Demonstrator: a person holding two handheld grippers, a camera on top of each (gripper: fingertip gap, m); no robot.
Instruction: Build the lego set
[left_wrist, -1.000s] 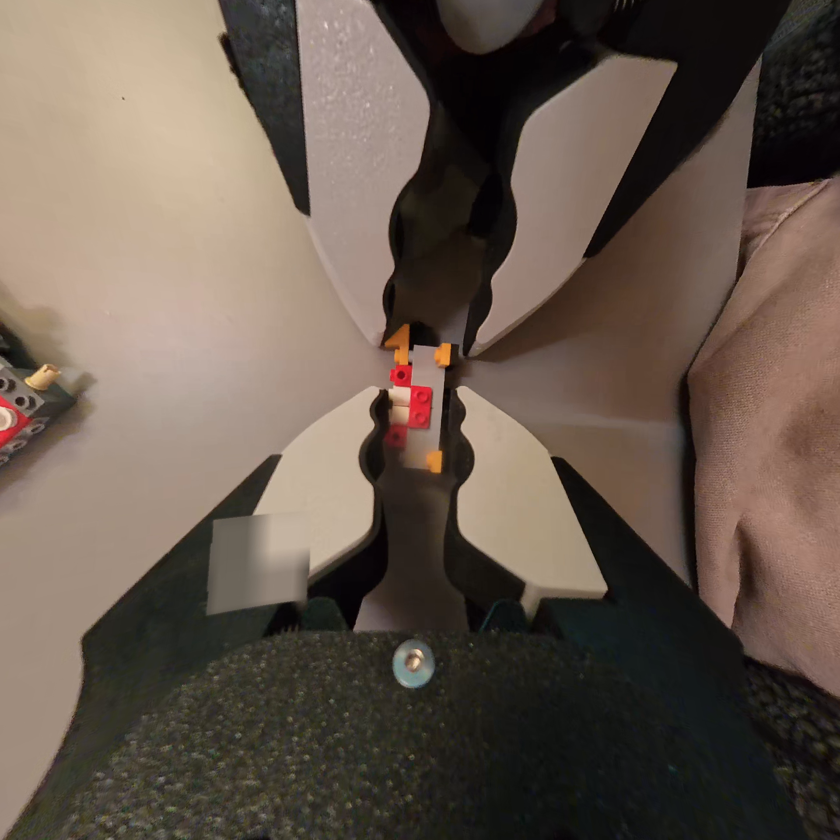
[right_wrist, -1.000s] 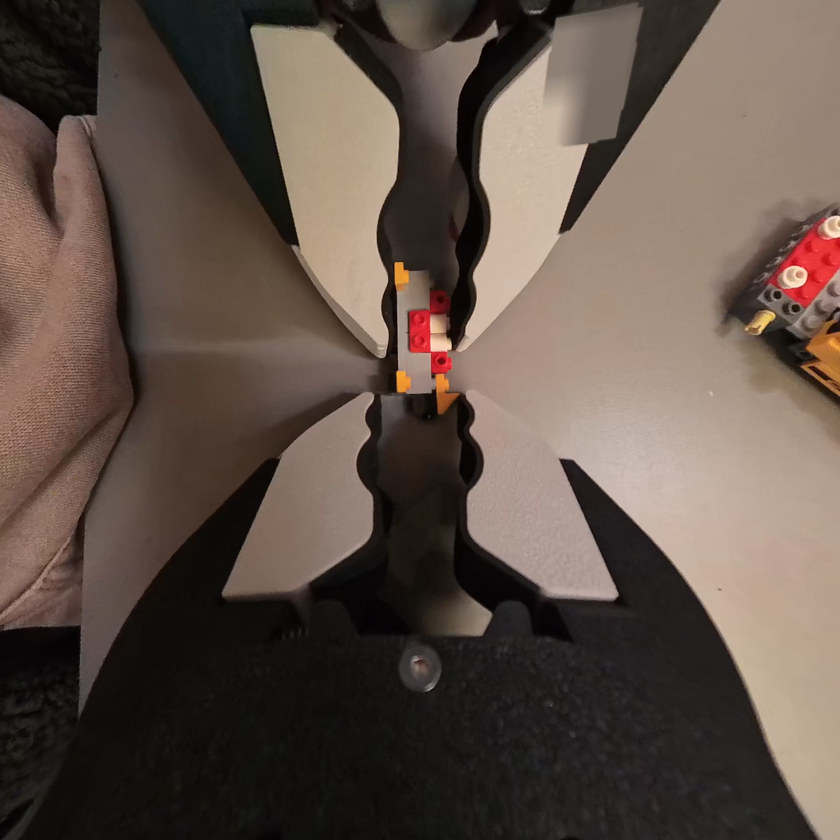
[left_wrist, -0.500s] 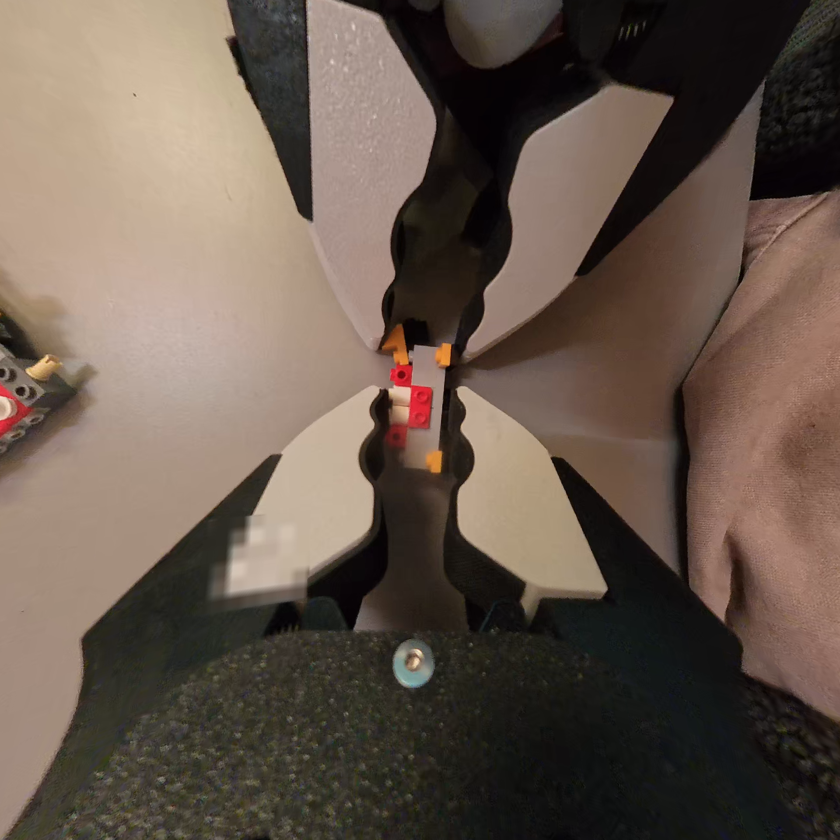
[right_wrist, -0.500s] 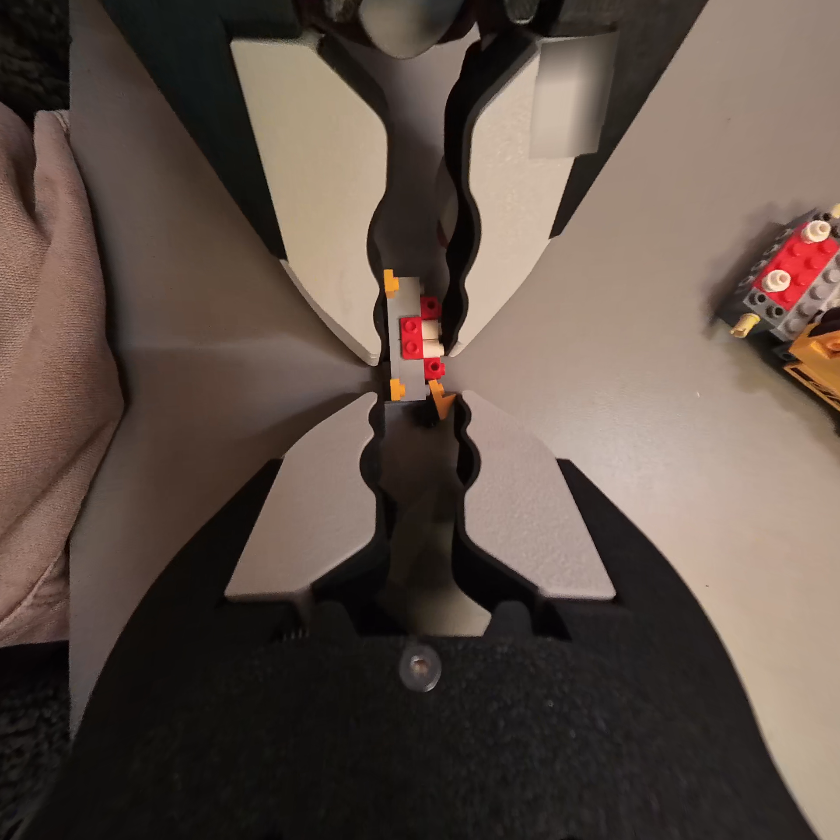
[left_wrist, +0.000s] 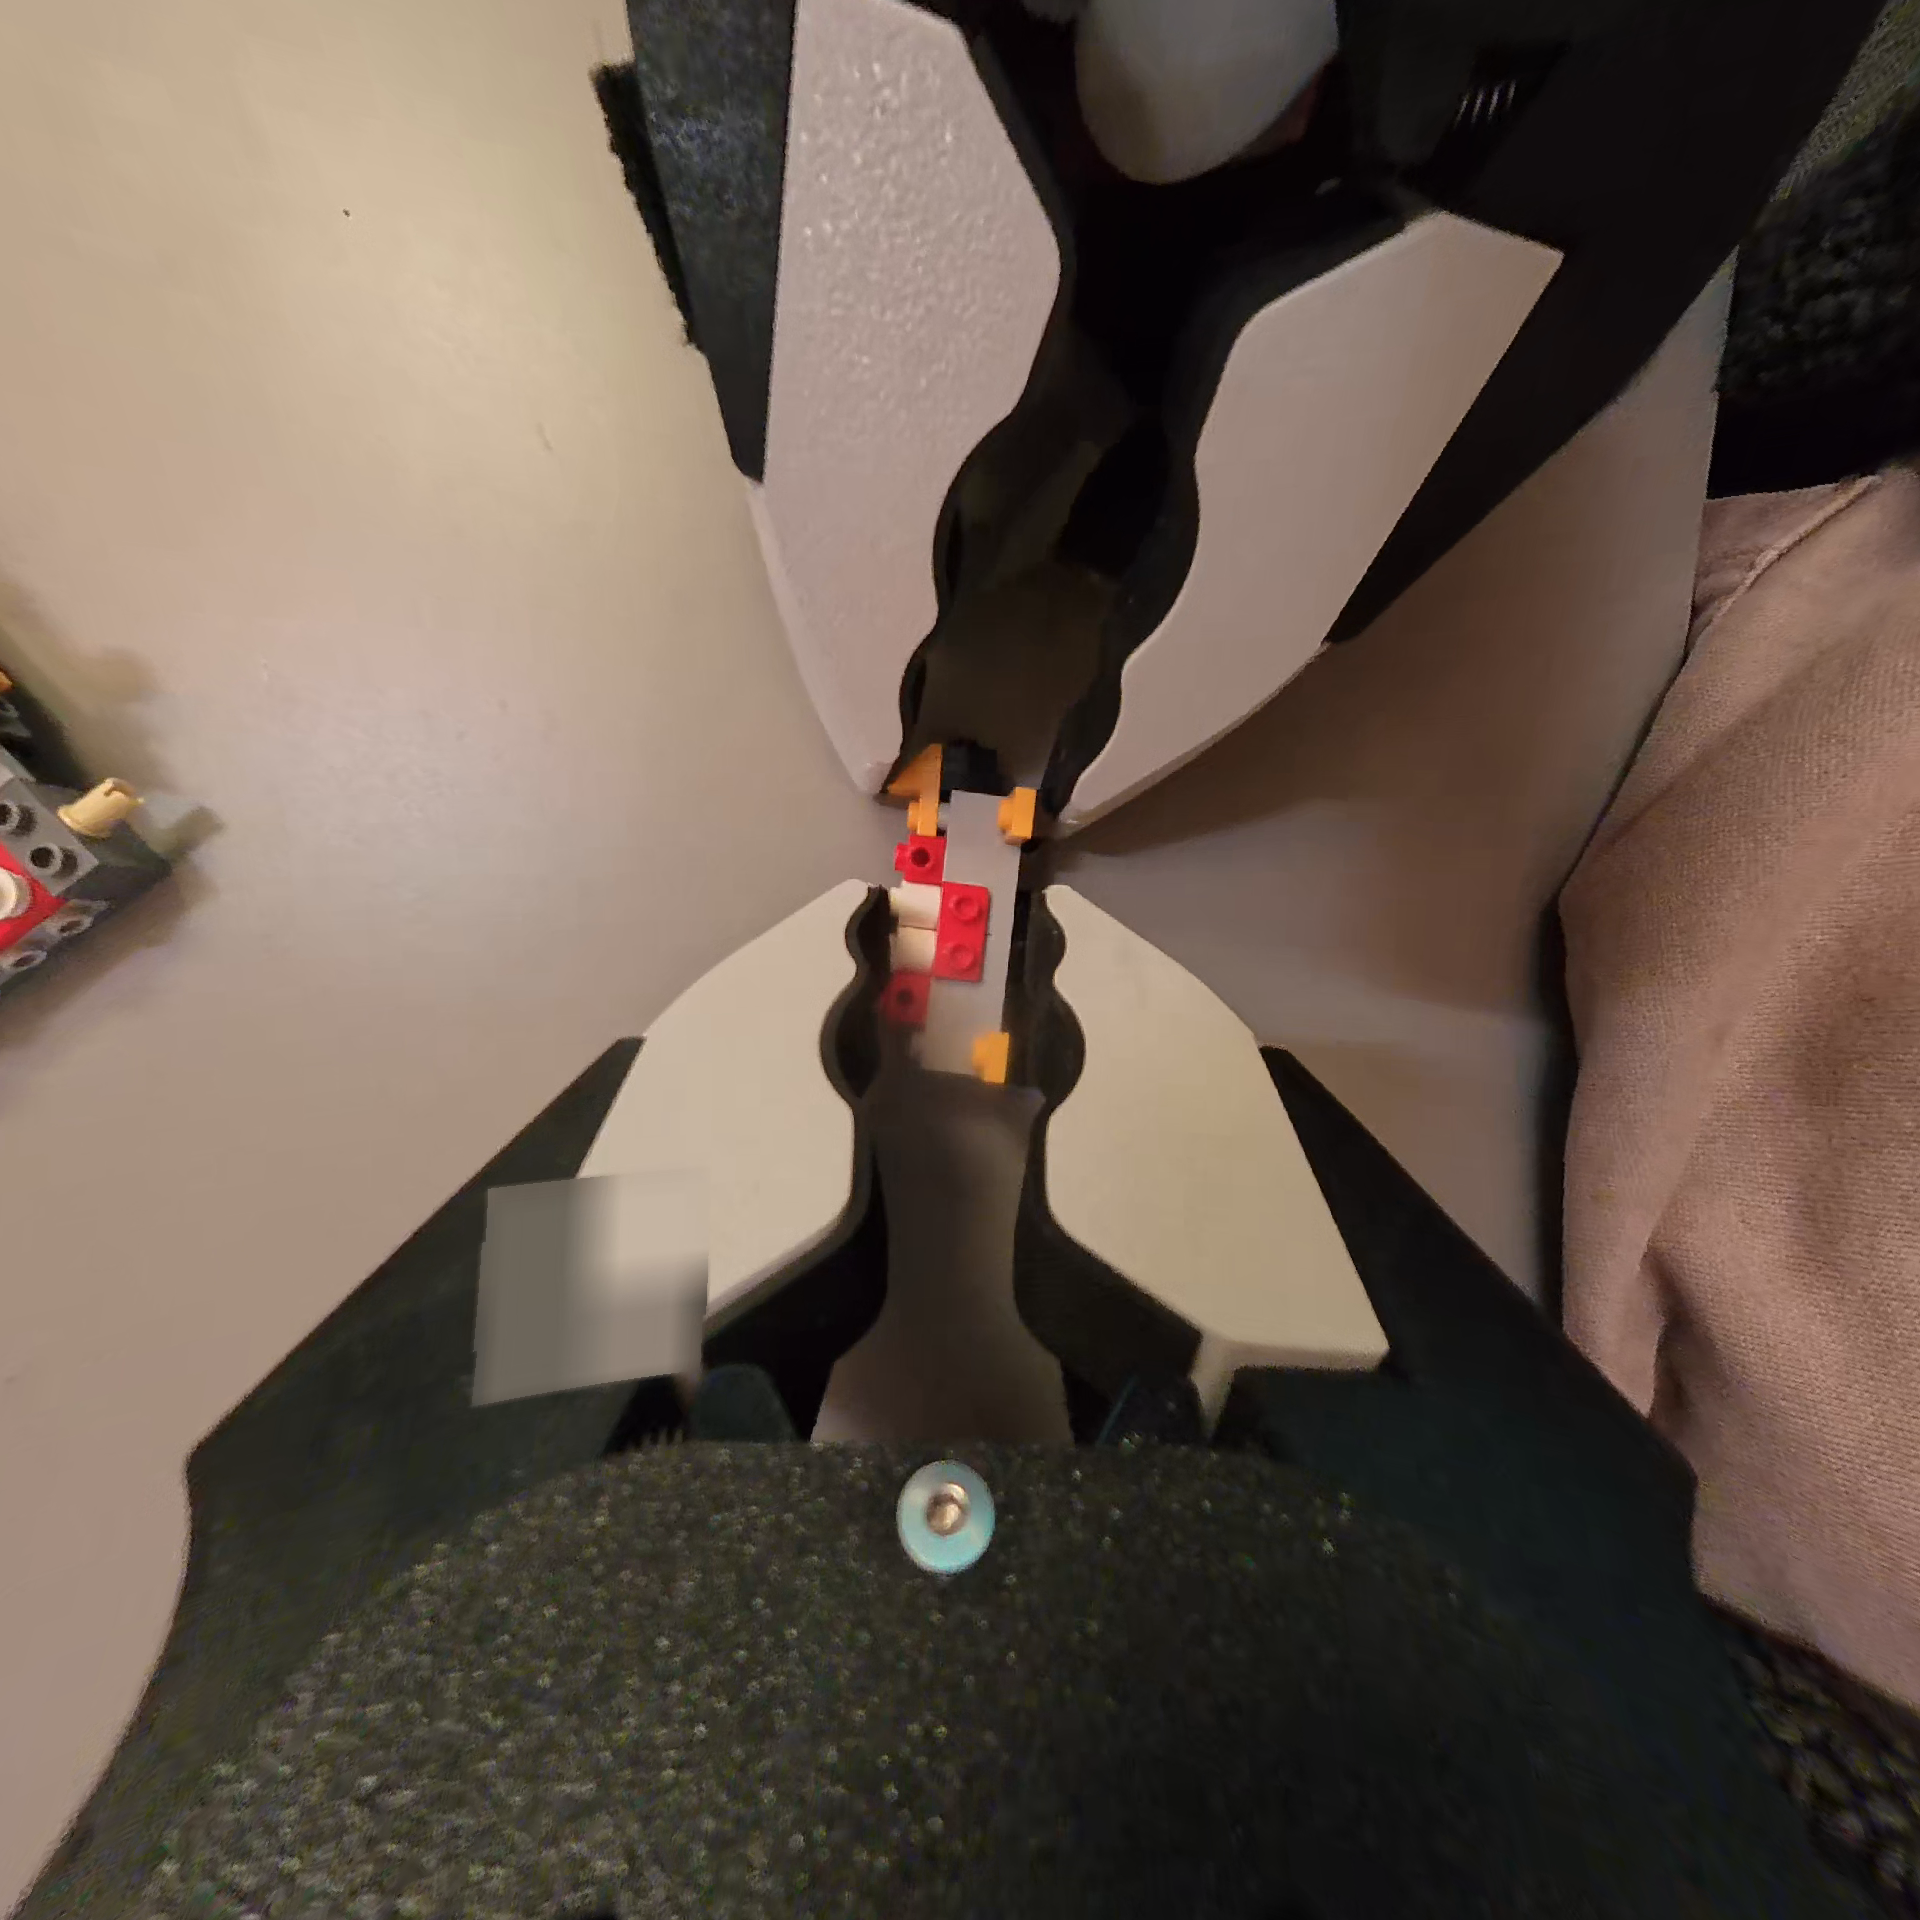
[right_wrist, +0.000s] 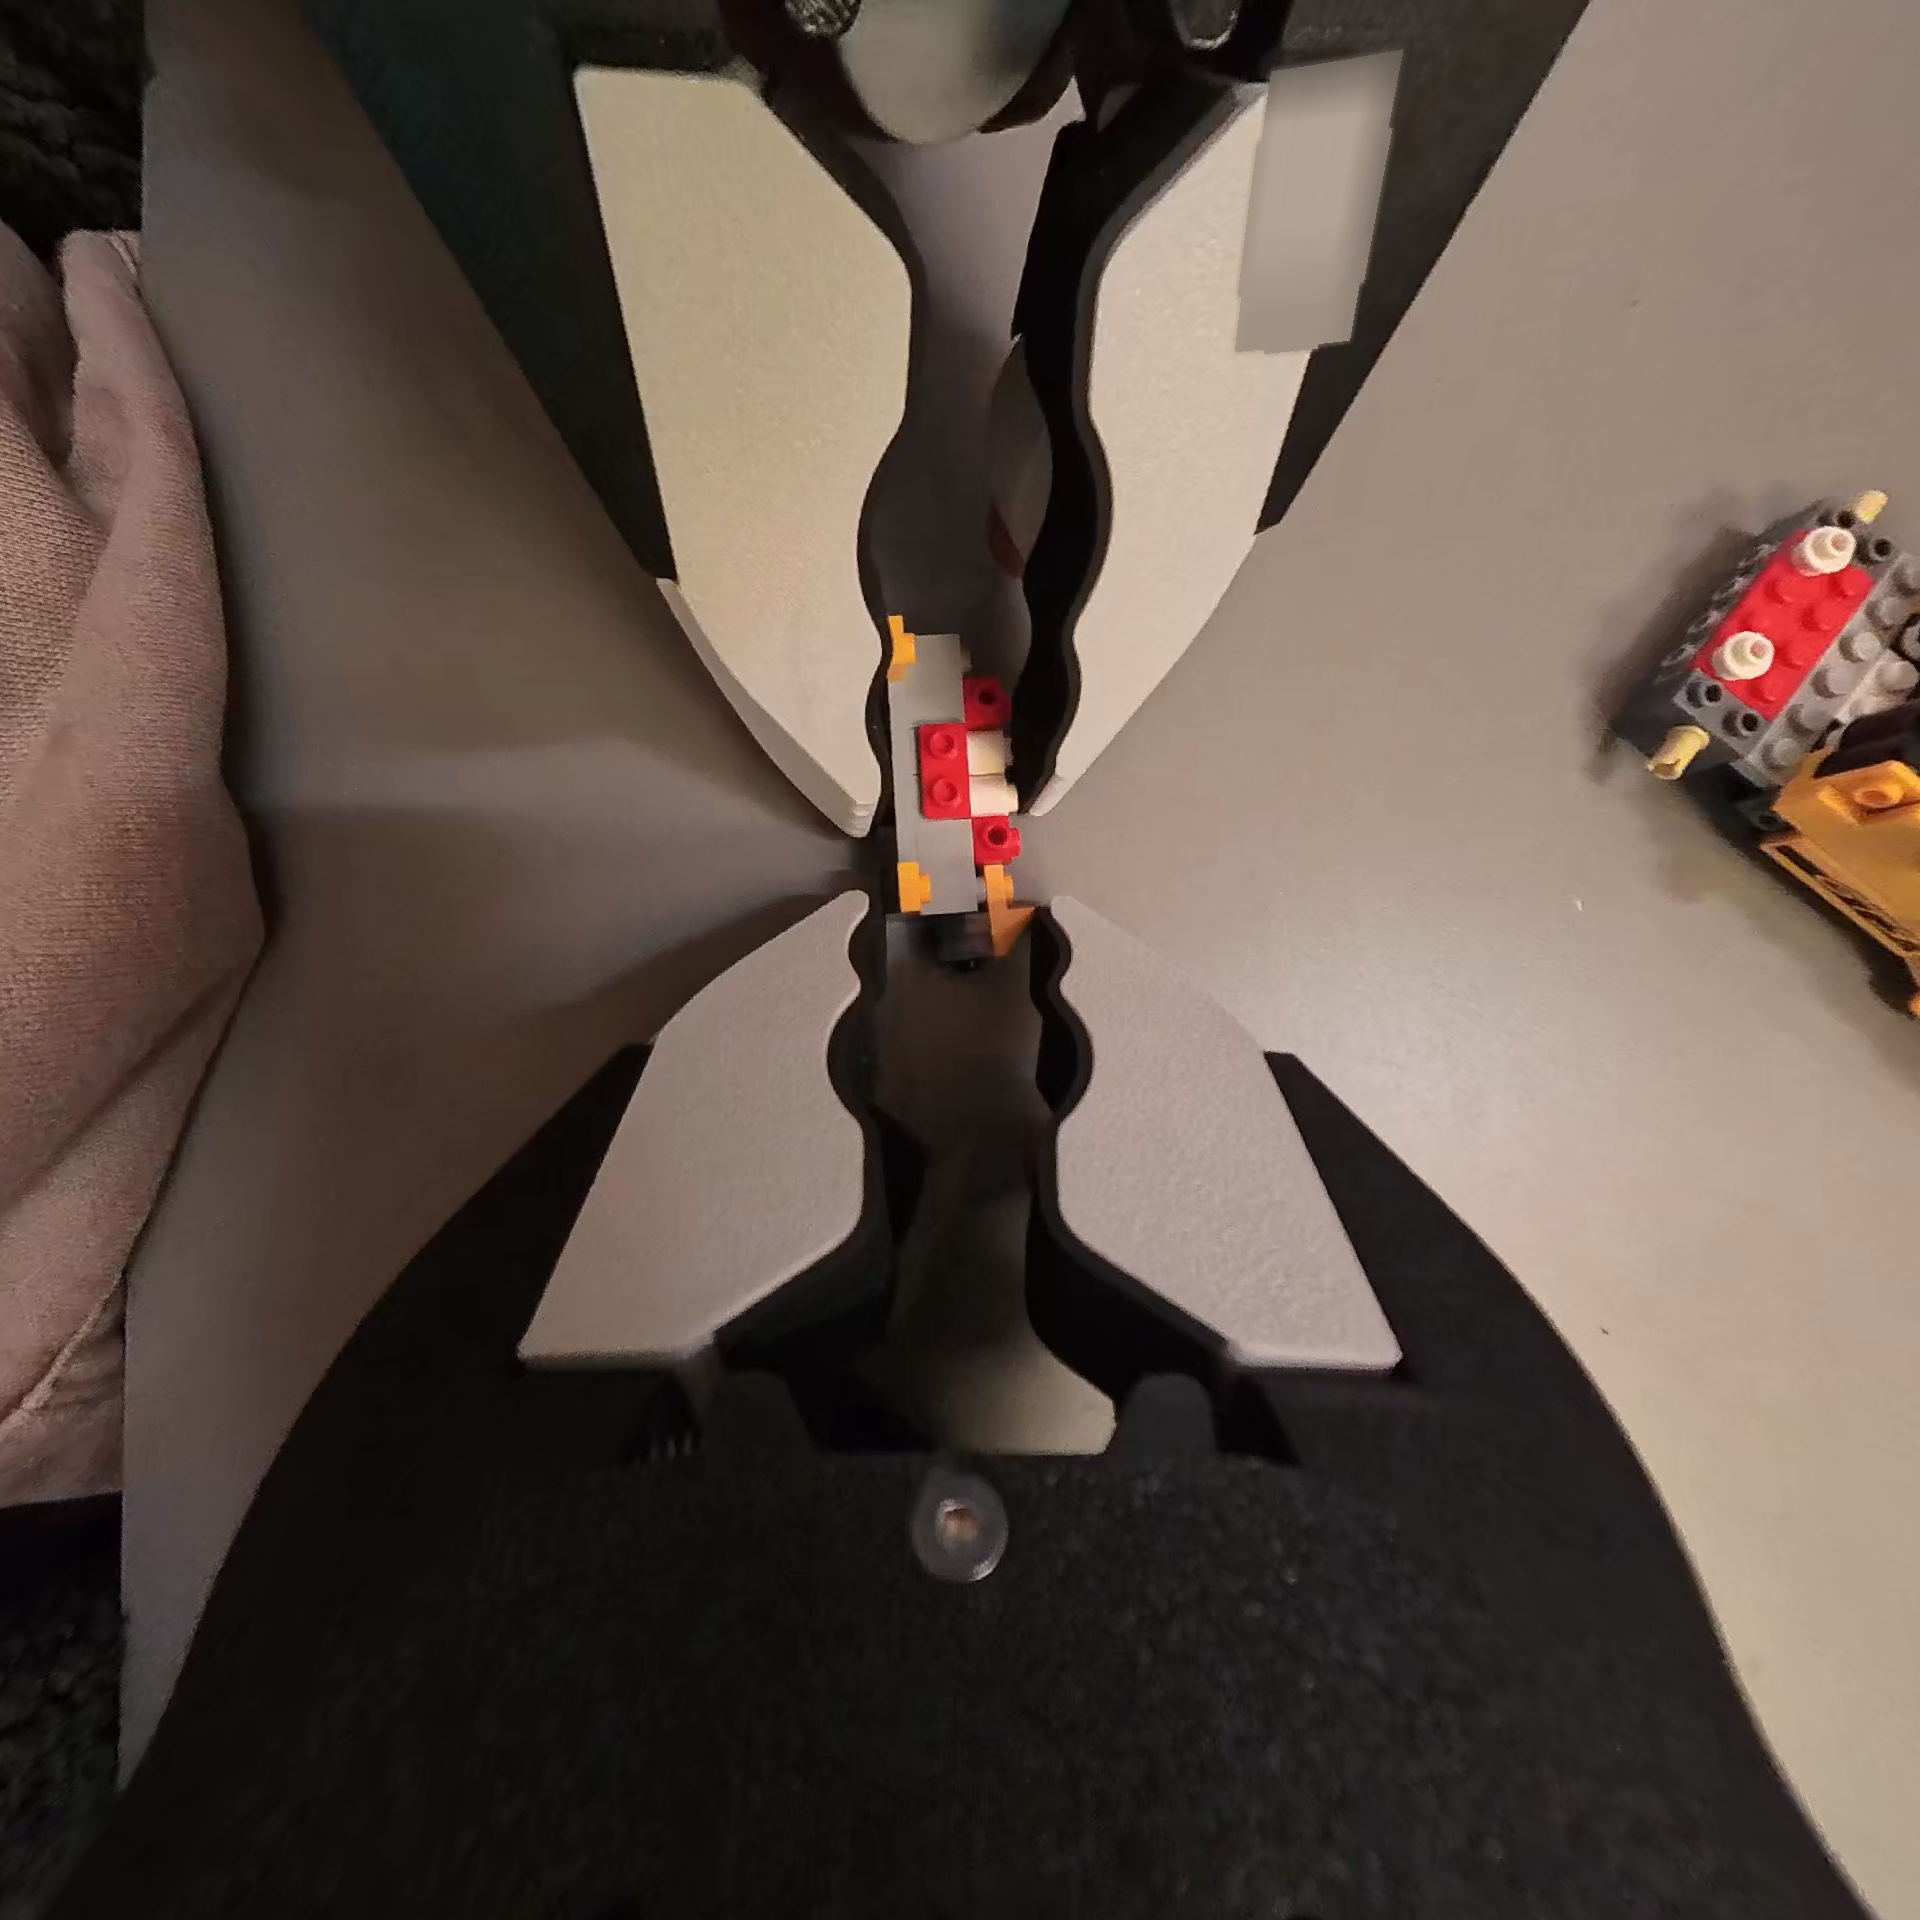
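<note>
1. Left wrist view, nearest the camera: the left gripper (left_wrist: 951, 914) is pointing forward over a pale table (left_wrist: 416, 520). Its jaws are standing narrow, clamping the near end of a small lego piece (left_wrist: 961, 935).
2. The lego piece is a grey plate carrying red bricks, white studs and orange clips at its corners. It is lying lengthwise between the two grippers, off the table as far as can be told.
3. Just past it, the right gripper (left_wrist: 977, 774) is facing the left one tip to tip, and its jaws are closing narrowly on the far end of the piece, at an orange and black part.
4. Farther off, at the left edge, a grey and red lego build (left_wrist: 62, 883) is sitting on the table, well apart from the grippers.
5. At the right edge, a pinkish cloth (left_wrist: 1745, 1039) is lying beside the table.
6. Right wrist view, nearest the camera: the right gripper (right_wrist: 961, 914) is pinching the near end of the piece (right_wrist: 945, 774), with the orange and black part sitting right at its fingertips.
7. Beyond, the left gripper (right_wrist: 956, 800) is gripping the far portion of the plate.
8. Far right: the lego build (right_wrist: 1787, 665) is resting on the table (right_wrist: 1351, 935), with a yellow section just beside it.
9. Far left: the cloth (right_wrist: 104, 727) is showing past the table edge.
</note>
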